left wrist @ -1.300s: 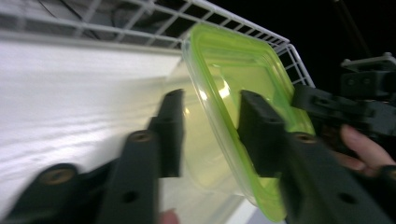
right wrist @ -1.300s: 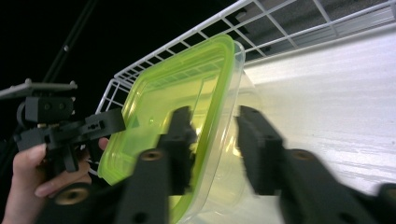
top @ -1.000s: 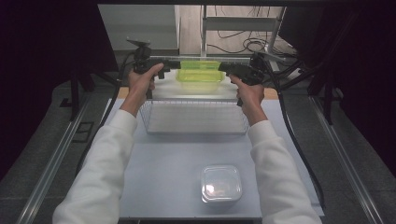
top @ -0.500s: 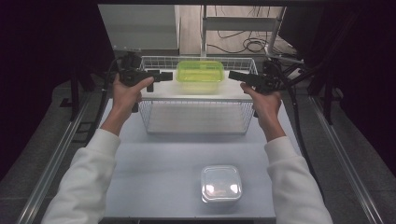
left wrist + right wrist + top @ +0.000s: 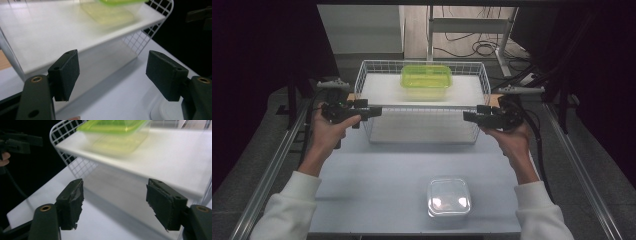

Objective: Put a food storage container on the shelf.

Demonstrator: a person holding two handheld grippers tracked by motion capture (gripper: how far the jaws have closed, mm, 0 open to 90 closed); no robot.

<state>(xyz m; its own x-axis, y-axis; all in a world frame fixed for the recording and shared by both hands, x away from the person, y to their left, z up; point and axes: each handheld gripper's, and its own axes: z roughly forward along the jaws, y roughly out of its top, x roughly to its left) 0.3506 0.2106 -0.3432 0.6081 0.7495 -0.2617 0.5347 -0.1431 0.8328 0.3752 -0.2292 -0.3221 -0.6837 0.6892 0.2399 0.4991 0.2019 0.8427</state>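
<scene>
**Both grippers empty beside the wire basket**

A pale grey table (image 5: 377, 195) stands before you, dark floor and cables beyond its far edge. On it sits a white wire-mesh basket (image 5: 422, 125) with a white shelf across its upper part, and a translucent lime-green lidded plastic container (image 5: 426, 76) rests on that shelf, toward the back. Your left gripper (image 5: 374, 111) hangs just off the basket's left front corner, its jaws standing apart with nothing between them; your left gripper view shows the pads (image 5: 67, 72) spread over bare tabletop beside the shelf. Your right gripper (image 5: 467, 116) sits at the basket's right front corner. Its jaws have just been opening and are wide, gripping nothing. A clear square lidded plastic box (image 5: 448, 196) lies on the near part of the table, well apart from both grippers.
</scene>
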